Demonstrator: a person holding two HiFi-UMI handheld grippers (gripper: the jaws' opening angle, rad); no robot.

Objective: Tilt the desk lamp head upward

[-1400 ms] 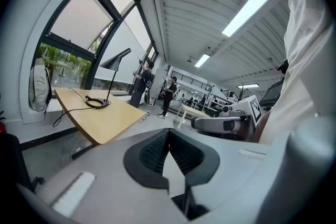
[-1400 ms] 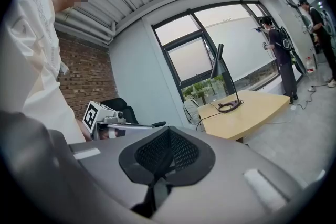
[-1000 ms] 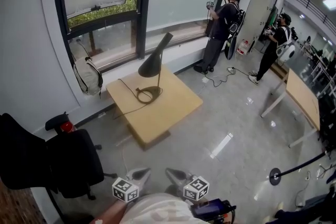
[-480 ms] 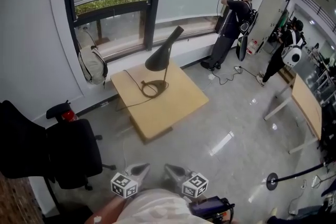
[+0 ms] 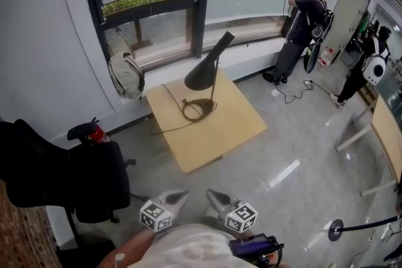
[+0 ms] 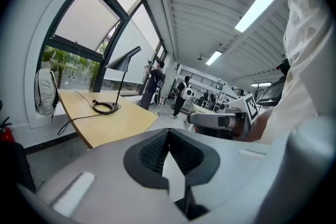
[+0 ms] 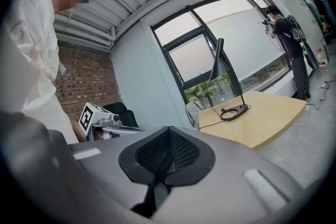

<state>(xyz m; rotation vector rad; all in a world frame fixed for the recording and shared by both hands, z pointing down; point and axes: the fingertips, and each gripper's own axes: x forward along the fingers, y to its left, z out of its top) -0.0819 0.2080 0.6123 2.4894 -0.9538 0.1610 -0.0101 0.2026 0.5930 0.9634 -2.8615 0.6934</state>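
Holding the left gripper [image 5: 176,197] and right gripper [image 5: 215,197] low at our front, we have both sets of jaws pressed together, empty. The desk lamp [image 5: 210,68] stands well away on the wooden table [image 5: 223,132] beside the window.

lamp [image 5: 205,73] on table [image 5: 223,128] | backpack [image 5: 125,75] left of table | chair [image 5: 94,180] front-left

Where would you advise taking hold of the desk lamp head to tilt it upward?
Probably its slim upper end, coming from the floor side of the table. The black desk lamp head tapers there to something jaws could span, while its wide mouth faces downward. The right gripper is shut and would need opening first.
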